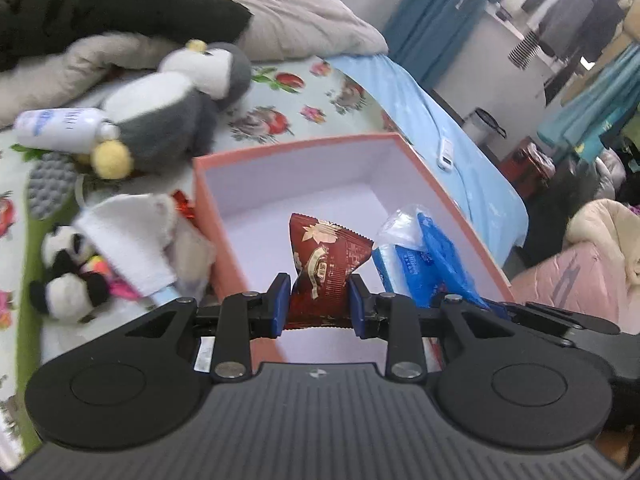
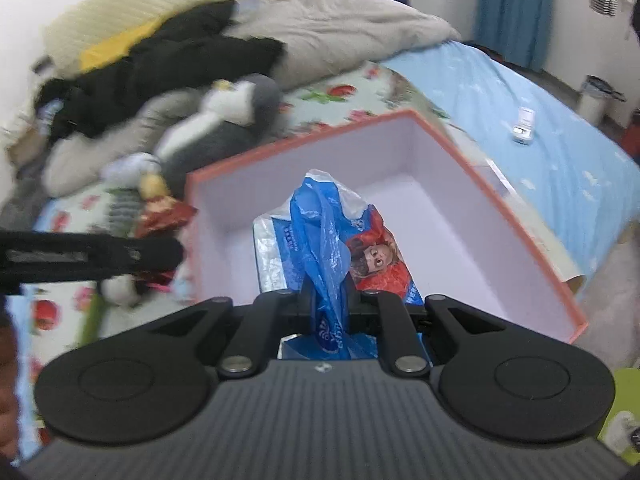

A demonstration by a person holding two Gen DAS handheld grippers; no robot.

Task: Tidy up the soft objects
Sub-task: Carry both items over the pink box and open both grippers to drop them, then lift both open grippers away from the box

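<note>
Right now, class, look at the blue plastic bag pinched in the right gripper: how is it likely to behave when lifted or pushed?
The blue plastic bag looks floppy: its thin film bunches and creases between the right gripper jaws. It probably weighs little for its size, being crinkled film around a soft pack. Its glossy surface might slip, so it could slide out over the pink box.

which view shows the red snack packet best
Left wrist view: the red snack packet sits centred and sharp, pinched in the left tool over the pink box. The right wrist view does not show it clearly.
</note>
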